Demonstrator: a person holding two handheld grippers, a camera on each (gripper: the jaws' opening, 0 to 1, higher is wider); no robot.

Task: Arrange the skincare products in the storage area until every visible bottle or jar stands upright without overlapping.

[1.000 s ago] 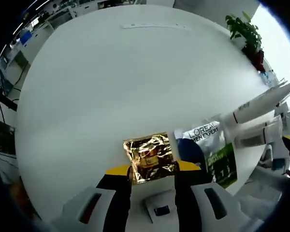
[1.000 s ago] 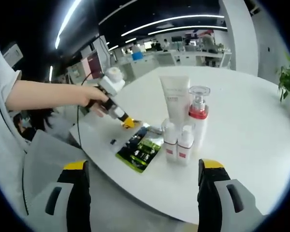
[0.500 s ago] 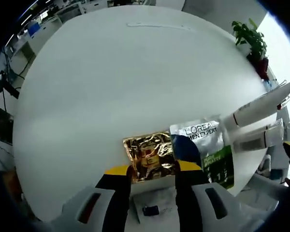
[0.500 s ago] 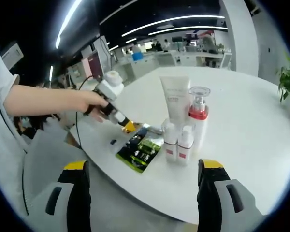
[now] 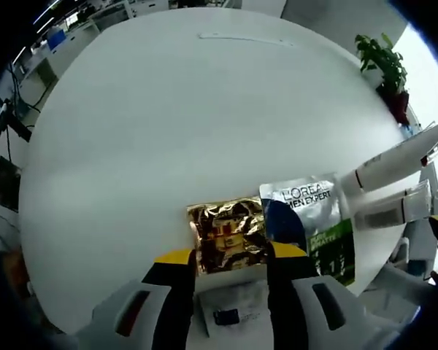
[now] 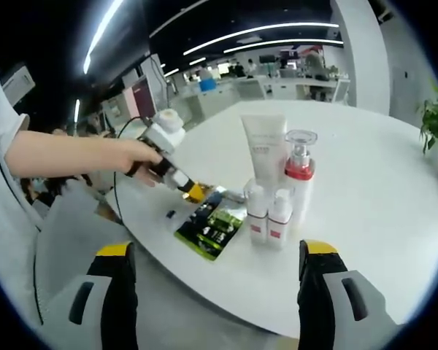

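Two sachets lie flat at lower centre of the left gripper view, the gold sachet (image 5: 226, 235) between the left gripper (image 5: 231, 257)'s apart jaws, beside the L'Oreal sachet (image 5: 314, 226), while the right gripper (image 6: 213, 255) hangs open, well apart.

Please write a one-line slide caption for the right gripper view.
Open right gripper faces upright skincare bottles; left gripper reaches sachets.

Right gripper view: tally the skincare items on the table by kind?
Tall white tube: 1
Pump bottle, red collar: 1
Small white bottles: 2
Flat sachets, green-black and gold: 2
Total: 6
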